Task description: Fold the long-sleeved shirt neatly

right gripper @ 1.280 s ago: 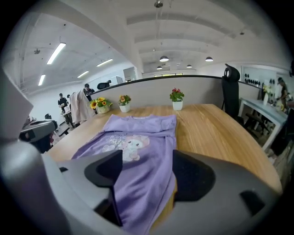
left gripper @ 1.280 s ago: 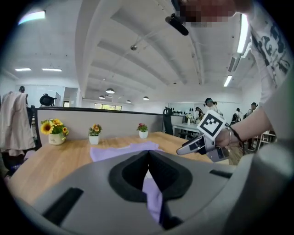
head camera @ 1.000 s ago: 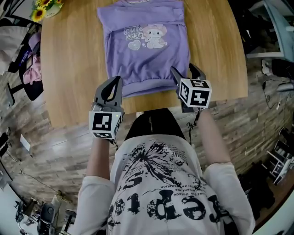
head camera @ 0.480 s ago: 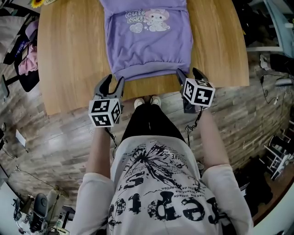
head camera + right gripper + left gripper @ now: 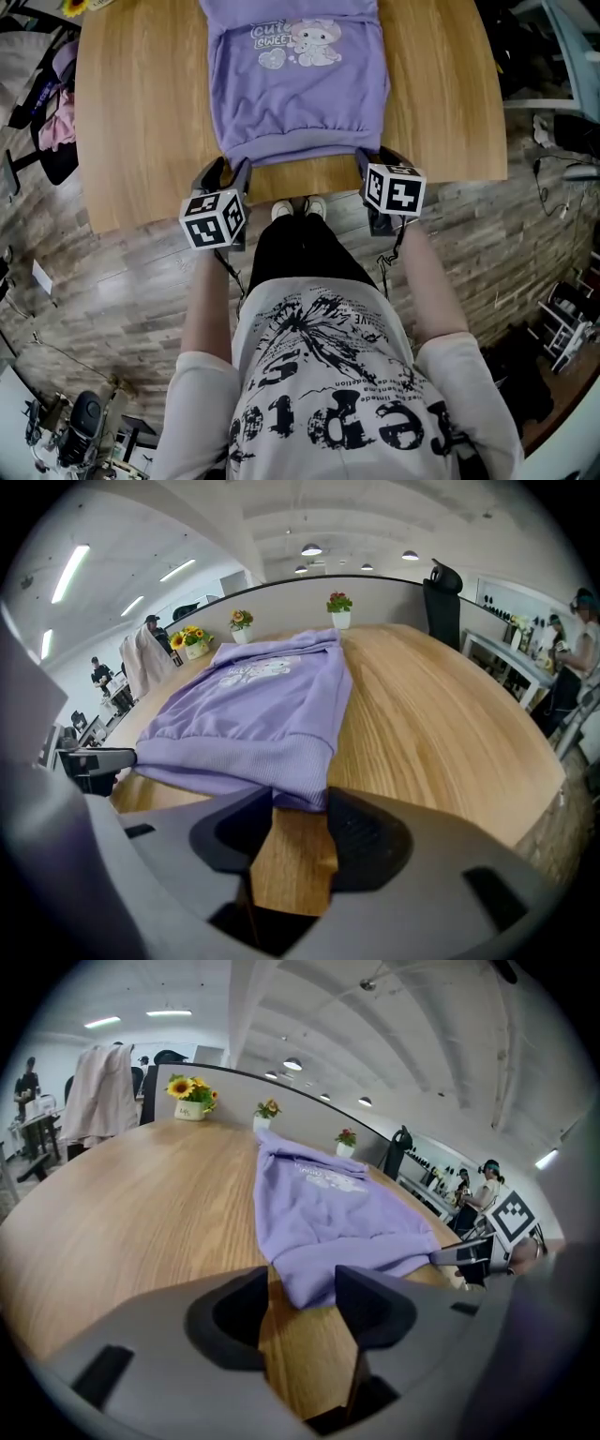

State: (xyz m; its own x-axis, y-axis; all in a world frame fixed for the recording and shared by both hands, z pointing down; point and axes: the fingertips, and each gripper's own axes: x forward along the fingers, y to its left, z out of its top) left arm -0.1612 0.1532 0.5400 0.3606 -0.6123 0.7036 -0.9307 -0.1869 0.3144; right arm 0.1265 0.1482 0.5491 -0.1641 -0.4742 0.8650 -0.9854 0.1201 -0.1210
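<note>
1. Long-sleeved shirt [image 5: 300,94] is laid flat on the wooden worktop [image 5: 141,122], print side up, with the ribbed hem [image 5: 295,148] nearest the person and the collar end running out of the head view.
2. No sleeve is seen sticking out at either side, so the sleeves are judged to be folded in already. That looks like the part that's done, though where exactly they sit can't be made out.
3. The body hasn't been folded up yet and is spread at full length.
4. The left claw [image 5: 302,1279] is parked at the left hem corner with its jaws spreading. The corner is seen right at the tips, but nothing is pinched.
5. The right claw [image 5: 300,799] is set at the right hem corner with its jaws coming together. The hem edge sits between the tips, with bare wood showing in the gap, so it isn't gripped yet either.
6. Left to do, by the look of it: both corners get pinched, the hem gets carried up toward the collar, and the result gets smoothed and squared.
</note>
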